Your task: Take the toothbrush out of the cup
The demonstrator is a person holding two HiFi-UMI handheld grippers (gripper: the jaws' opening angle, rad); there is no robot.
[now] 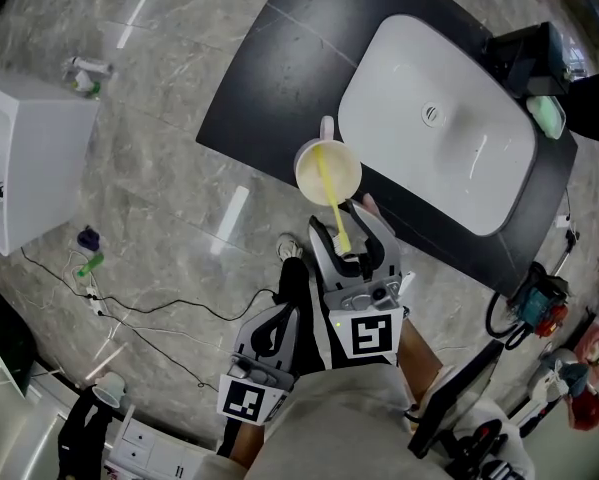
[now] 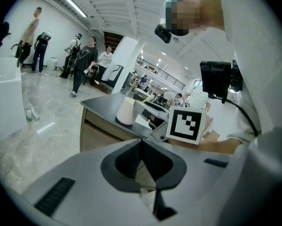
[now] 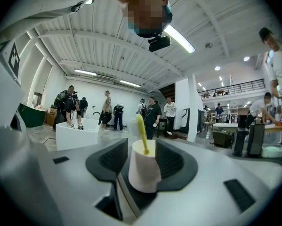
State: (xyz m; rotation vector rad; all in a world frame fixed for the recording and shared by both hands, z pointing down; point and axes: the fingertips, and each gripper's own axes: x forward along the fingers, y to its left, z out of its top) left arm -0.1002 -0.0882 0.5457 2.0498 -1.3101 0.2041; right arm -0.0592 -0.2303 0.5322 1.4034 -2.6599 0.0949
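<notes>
Claw of right hand (image 1: pixel 341 216) nearly level, spread around cup (image 3: pixel 143 171) with toothbrush (image 3: pixel 141 133); left claw (image 2: pixel 141 149) behind it, pressed together.

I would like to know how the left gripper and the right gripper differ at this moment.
The right gripper reaches the counter, while the left gripper is held back over the floor. The right gripper's jaws stand apart with the cup that holds the toothbrush between them; the left gripper's jaws are together and empty. Both carry a cube with a square marker.
</notes>
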